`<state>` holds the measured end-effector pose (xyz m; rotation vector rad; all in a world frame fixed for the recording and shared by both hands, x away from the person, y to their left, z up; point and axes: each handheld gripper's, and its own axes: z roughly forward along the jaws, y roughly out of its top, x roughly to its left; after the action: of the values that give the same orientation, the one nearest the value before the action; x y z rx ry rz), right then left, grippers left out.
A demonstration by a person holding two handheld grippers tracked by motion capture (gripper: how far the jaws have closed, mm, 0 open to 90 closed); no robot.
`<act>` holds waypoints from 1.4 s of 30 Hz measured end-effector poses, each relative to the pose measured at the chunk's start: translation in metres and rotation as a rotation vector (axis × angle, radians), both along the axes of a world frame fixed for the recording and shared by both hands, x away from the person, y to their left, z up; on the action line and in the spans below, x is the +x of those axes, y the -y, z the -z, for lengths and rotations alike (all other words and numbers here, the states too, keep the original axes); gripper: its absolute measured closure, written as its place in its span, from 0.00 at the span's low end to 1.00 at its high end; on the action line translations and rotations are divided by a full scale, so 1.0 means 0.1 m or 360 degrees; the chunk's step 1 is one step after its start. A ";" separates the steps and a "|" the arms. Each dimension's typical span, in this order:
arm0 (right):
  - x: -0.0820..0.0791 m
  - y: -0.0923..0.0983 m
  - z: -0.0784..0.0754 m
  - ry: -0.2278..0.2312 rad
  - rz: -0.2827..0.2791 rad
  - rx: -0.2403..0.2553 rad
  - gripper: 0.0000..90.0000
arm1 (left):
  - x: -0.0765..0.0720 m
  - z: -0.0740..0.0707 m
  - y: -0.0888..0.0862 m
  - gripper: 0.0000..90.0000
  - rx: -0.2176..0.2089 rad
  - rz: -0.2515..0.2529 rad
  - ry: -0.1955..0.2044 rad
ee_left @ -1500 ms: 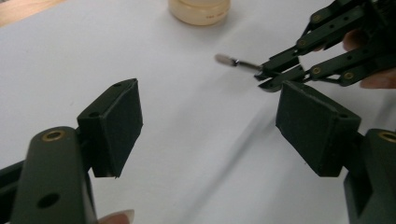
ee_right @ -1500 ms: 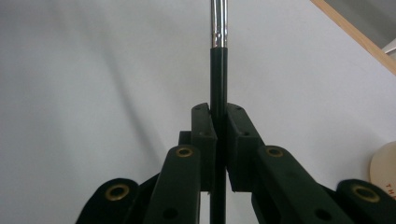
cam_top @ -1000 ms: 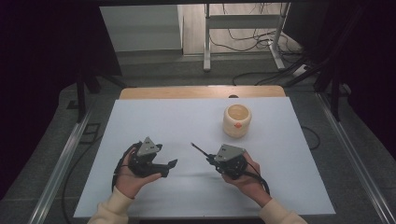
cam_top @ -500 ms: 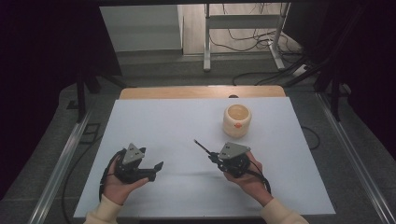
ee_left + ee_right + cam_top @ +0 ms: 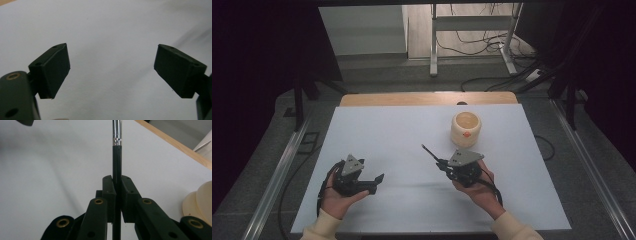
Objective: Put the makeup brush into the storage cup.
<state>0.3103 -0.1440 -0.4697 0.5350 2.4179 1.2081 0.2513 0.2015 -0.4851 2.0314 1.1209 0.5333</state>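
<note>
Your left gripper [image 5: 111,72] seen along its two black blocky jaws, one at eight o'clock, one at four o'clock, just been opening, standing wide apart, nothing between them, pale matte white tabletop [image 5: 110,32] behind.

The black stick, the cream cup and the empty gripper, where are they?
Black stick [image 5: 117,160]: right gripper view, its dark shaft above the jaws.
Cream cup [image 5: 466,131]: high view, its side wall.
Left gripper [image 5: 111,71]: left gripper view, midway between its open fingertips.

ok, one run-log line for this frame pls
left gripper: jaws just opening, nothing between them | right gripper: shut on brush, handle pointing away | cup: upright on table, apart from both
</note>
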 end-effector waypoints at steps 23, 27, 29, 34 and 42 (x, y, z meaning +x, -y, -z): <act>0.18 0.04 -0.22 0.0026 0.0101 0.0153 0.92 | 0.02 0.02 0.03 0.13 0.0018 0.0000 -0.0022; 0.23 0.08 -0.29 0.0025 0.0119 0.0209 0.92 | 0.04 0.01 0.04 0.13 0.0006 0.0010 -0.0013; 0.25 0.09 -0.31 0.0025 0.0124 0.0220 0.92 | 0.04 0.01 0.05 0.13 0.0011 0.0015 -0.0017; 0.29 0.11 -0.34 0.0028 0.0135 0.0242 0.92 | 0.03 0.02 0.06 0.13 0.0016 0.0022 -0.0013; 0.39 0.10 -0.42 0.0042 0.0142 0.0284 0.92 | 0.03 0.01 0.06 0.14 0.0023 0.0019 -0.0004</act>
<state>0.3492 -0.1536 -0.4278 0.6673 2.2521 1.3909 0.2547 0.1958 -0.4861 2.0504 1.1086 0.5340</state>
